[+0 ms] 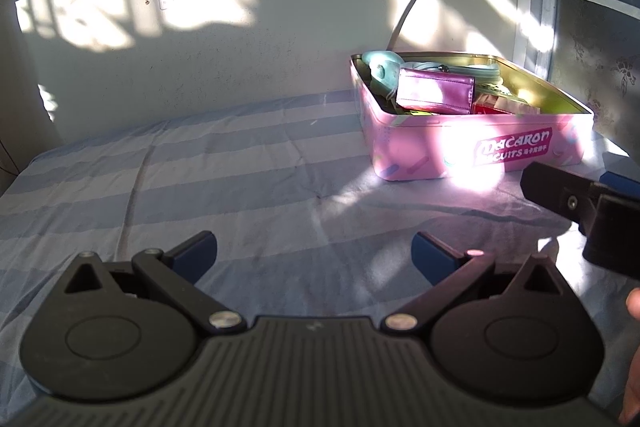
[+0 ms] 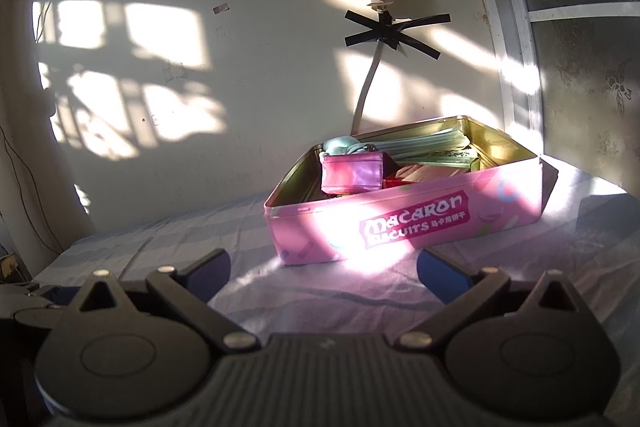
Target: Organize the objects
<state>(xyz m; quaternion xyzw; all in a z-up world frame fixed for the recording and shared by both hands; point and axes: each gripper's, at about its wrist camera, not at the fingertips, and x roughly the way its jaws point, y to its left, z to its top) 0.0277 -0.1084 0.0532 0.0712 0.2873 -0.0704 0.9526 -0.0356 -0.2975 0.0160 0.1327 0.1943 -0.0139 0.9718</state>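
— So, how would that open pink rectangular metal biscuit tin (image 2: 404,223) handle, if it has to be moved?

— Stiff and slick, I'd judge; thin painted walls, glossy in the sun. Fairly light, even filled. Best taken by pinching one long wall at the rim, not across the whole body.

— And the shiny magenta fabric pouch (image 2: 352,173) inside it?

— Soft, light, a bit slippery. It leans up against the pale teal plush item (image 1: 380,67) in the tin's far left end; grip its top edge.

— Where does the tin sit?

— On the blue-and-white striped bedsheet (image 1: 180,167), near the cream wall (image 1: 240,47), ahead of the right gripper (image 2: 324,269) and off to the left gripper's (image 1: 314,253) right.

— Are they holding anything?

— No. Both sets of fingers are spread wide, empty, hovering above the sheet.
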